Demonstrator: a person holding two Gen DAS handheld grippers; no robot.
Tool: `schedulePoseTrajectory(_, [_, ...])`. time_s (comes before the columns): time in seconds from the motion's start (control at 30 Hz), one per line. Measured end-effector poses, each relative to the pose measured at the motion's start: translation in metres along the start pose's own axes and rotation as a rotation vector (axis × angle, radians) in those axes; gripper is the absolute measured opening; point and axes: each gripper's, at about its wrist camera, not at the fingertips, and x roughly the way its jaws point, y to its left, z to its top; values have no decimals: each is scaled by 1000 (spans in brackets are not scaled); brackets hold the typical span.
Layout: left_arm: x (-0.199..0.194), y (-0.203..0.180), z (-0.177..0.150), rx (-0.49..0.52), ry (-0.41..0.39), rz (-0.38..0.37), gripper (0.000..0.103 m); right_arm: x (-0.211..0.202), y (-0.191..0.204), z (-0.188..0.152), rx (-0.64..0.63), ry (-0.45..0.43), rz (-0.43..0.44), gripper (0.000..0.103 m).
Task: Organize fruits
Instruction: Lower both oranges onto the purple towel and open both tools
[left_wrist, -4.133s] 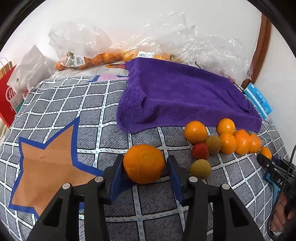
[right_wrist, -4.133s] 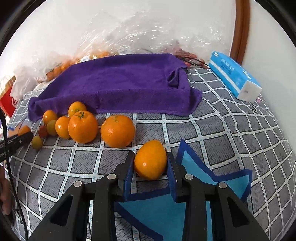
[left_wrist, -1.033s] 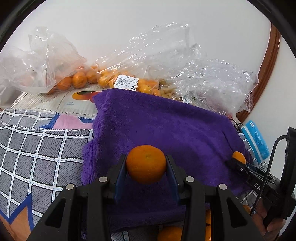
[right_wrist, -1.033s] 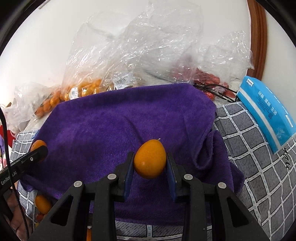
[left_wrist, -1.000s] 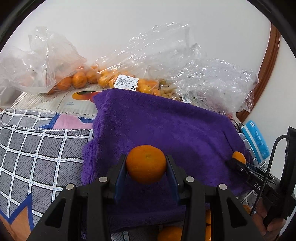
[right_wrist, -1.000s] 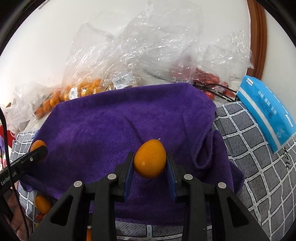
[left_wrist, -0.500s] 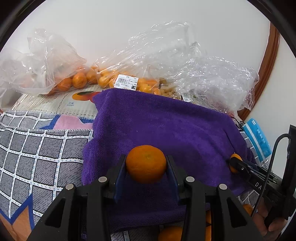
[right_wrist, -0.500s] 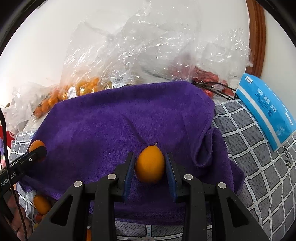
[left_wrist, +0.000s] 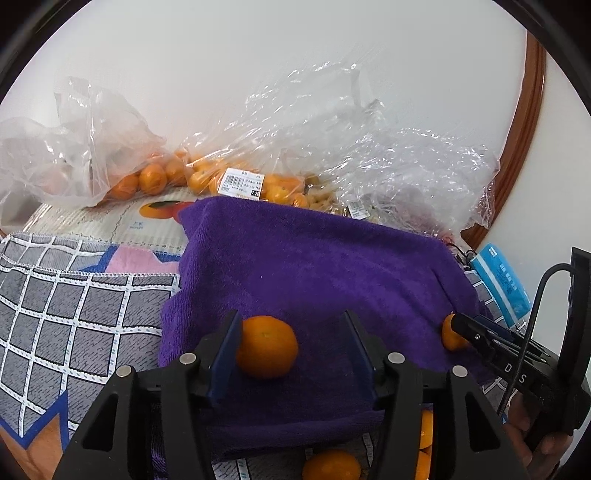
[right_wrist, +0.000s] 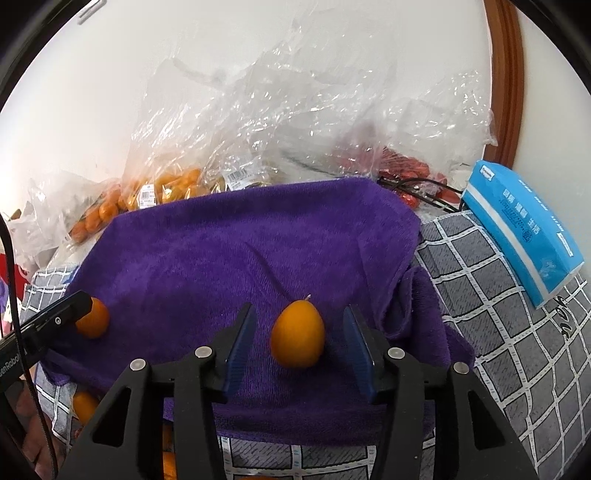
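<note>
Left wrist | 1 purple towel | 2 fruits on it | 3 bags behind

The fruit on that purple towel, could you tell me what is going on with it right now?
A person with a gripper in each hand is moving fruit onto the purple towel. The left gripper has just been opening around a round orange that now sits on the towel. The right gripper has likewise just been opening, and its egg-shaped orange fruit stands free between the jaws. More loose fruit waits on the checked cloth.
</note>
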Motion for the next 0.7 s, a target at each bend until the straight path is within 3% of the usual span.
schedulePoseTrajectory(0.47, [-11,-2,0,8,-43,26,62,-27,8,0,-22,-102,-14,51])
schedulePoseTrajectory(0.7, [-19,-2,0,9,-75,33,64,-34,10,0,-22,-105,-13,51])
